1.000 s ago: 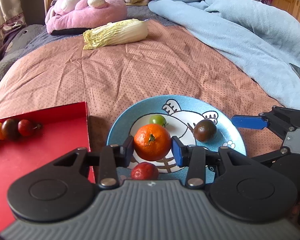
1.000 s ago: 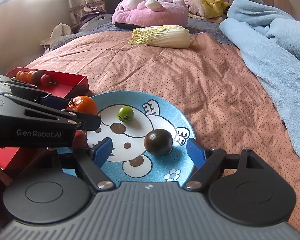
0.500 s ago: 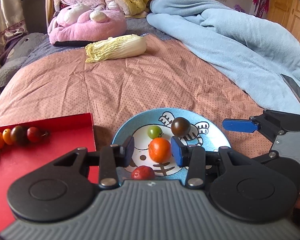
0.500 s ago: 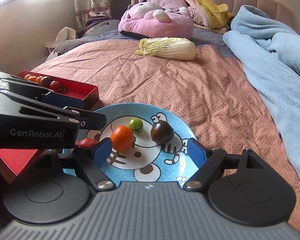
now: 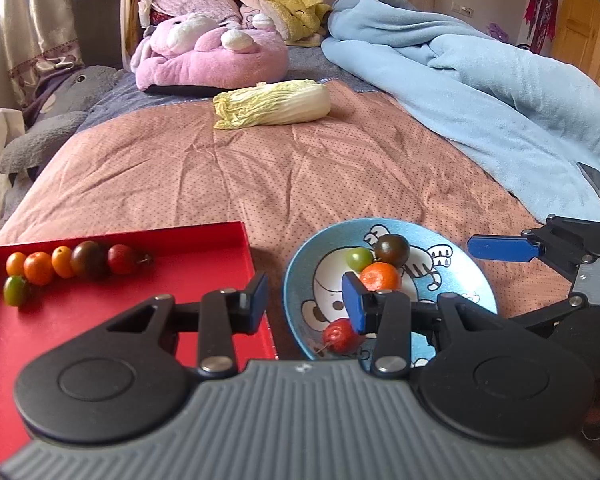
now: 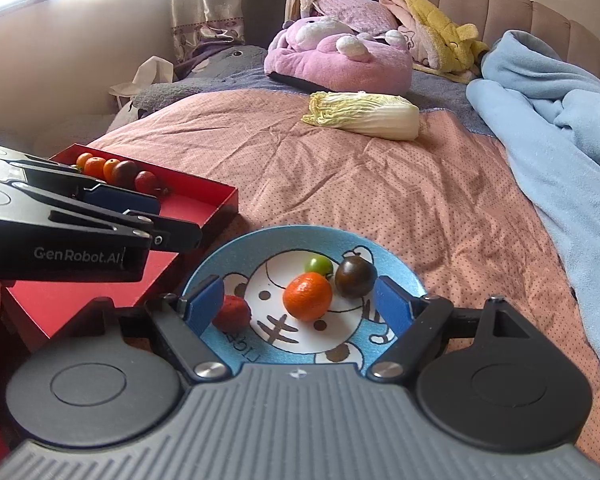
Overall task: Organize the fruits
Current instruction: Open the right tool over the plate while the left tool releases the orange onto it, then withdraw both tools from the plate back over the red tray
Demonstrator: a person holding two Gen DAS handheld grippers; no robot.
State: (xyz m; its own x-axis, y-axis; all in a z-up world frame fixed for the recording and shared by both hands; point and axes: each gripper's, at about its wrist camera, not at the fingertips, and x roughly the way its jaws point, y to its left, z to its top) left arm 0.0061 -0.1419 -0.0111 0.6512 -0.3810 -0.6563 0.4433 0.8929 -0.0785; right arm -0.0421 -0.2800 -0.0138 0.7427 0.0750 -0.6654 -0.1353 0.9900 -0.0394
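Left wrist view: the left gripper (image 5: pixel 304 300) sits low at centre frame with its jaws parted wide and nothing between them. Its left pad hangs over the right edge of the red tray (image 5: pixel 100 320); its right pad sits in front of the blue plate (image 5: pixel 472 276), partly covering the orange (image 5: pixel 380 276). Whether that pad touches the fruit cannot be told. On the plate, right of centre, lie the orange, a green tomato (image 5: pixel 359 258) just behind it, a dark tomato (image 5: pixel 392 249) beside that, and a red fruit (image 5: pixel 340 335) at the near rim. In the tray, at left, six small fruits (image 5: pixel 76 260) lie in a row near the far wall. The right gripper (image 5: pixel 504 248) enters from the right edge, one blue finger pointing at the plate's right rim.

Right wrist view: the right gripper (image 6: pixel 300 304) fills the bottom, jaws spread wide and empty, framing the plate (image 6: pixel 396 268). Between its pads lie the orange (image 6: pixel 307 296), the green tomato (image 6: pixel 318 265), the dark tomato (image 6: pixel 355 278) and the red fruit (image 6: pixel 232 312), which sits just beside the left pad. The left gripper (image 6: pixel 160 220) reaches in from the left edge, above the tray (image 6: pixel 204 208), whose row of fruits (image 6: pixel 116 170) shows behind it.

A cabbage (image 5: pixel 272 104) lies on the pink bedspread (image 5: pixel 300 176) in the upper middle, well apart from the plate, with a blue blanket (image 5: pixel 500 92) at upper right.
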